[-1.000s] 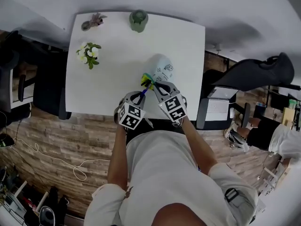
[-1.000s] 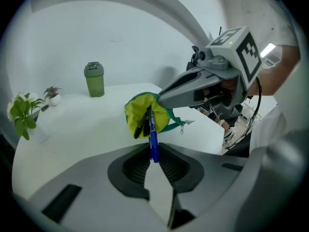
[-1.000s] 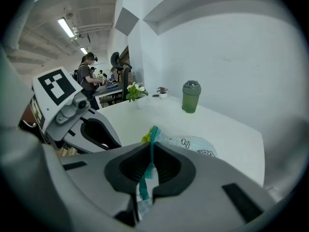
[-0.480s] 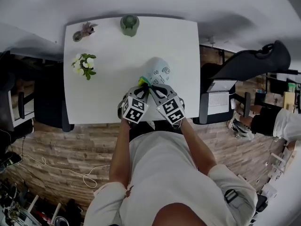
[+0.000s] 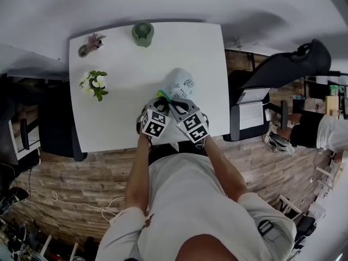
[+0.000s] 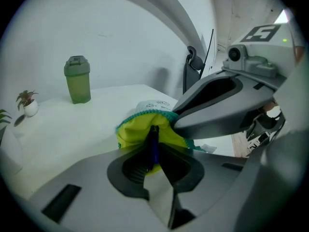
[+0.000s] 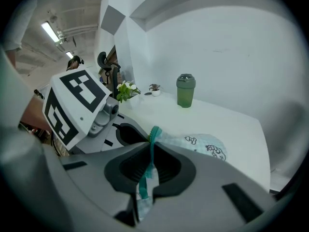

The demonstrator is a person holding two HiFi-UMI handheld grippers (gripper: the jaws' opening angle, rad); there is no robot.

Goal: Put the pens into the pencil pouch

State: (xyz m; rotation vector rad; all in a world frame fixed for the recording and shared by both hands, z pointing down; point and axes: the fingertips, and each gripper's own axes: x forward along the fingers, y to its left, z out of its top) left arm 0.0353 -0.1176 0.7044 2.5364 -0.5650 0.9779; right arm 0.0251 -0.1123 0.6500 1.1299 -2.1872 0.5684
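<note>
The pale blue printed pencil pouch lies on the white table with its mouth toward me. My right gripper is shut on the teal edge of the pouch, lifting the mouth open. My left gripper is shut on a dark blue pen. The pen's tip points into the pouch's yellow lining, at the mouth. In the head view the left gripper and the right gripper sit side by side at the pouch's near end.
A green shaker bottle stands at the table's far edge, a small potted plant at the far left corner, and a flower bunch near the left side. Dark chairs flank the table.
My left gripper has moved right with the pen, closing up beside the right gripper at the pouch mouth. The right gripper has kept its hold on the pouch edge.
</note>
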